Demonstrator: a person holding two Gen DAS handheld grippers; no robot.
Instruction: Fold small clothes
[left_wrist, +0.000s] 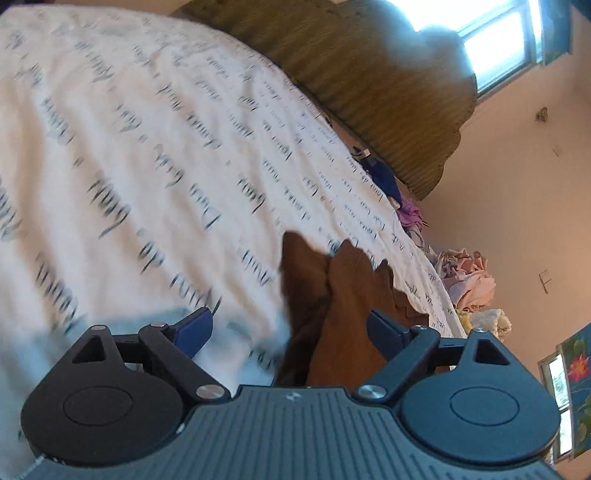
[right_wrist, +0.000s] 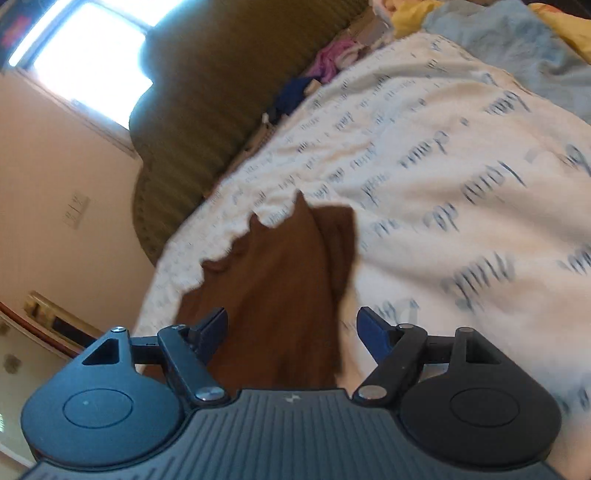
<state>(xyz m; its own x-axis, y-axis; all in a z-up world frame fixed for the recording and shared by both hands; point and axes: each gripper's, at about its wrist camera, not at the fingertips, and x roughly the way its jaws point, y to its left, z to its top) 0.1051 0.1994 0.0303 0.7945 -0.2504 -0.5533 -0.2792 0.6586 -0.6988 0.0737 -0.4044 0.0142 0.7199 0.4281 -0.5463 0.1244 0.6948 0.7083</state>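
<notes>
Left tool (left_wrist: 290, 330): released, its 2 blue fingers (left_wrist: 194, 328) spread wide; nothing is gripped between them.
Brown garment (left_wrist: 332, 314): seen from the left wrist it lies crumpled on the bed, rising from the tool body toward 12 o'clock, nearer the finger at 3 o'clock; whether it touches that finger cannot be told.
Bed sheet (left_wrist: 147, 147): white with dark script lettering, blurred, filling the left wrist view from 9 to 1 o'clock.
Headboard (left_wrist: 369, 92): olive, ribbed, along the bed's far edge at 1 o'clock, with a bright window (left_wrist: 498, 40) beyond it.
Clothes pile (left_wrist: 469, 280): pale pink and cream pieces at 3 o'clock by the bed's edge, with a blue piece (left_wrist: 384, 177) and a purple piece (left_wrist: 410, 214) further along toward the headboard.
Right tool (right_wrist: 291, 328): released too, fingers (right_wrist: 373, 332) wide apart and holding nothing.
Brown garment, right wrist view (right_wrist: 280, 280): it spreads from the tool body toward 12 o'clock, its scalloped edge at 10 o'clock, passing behind the finger at 9 o'clock.
Light blue cloth (right_wrist: 517, 48): at 2 o'clock on the bed, beside a yellow cloth (right_wrist: 410, 13).
</notes>
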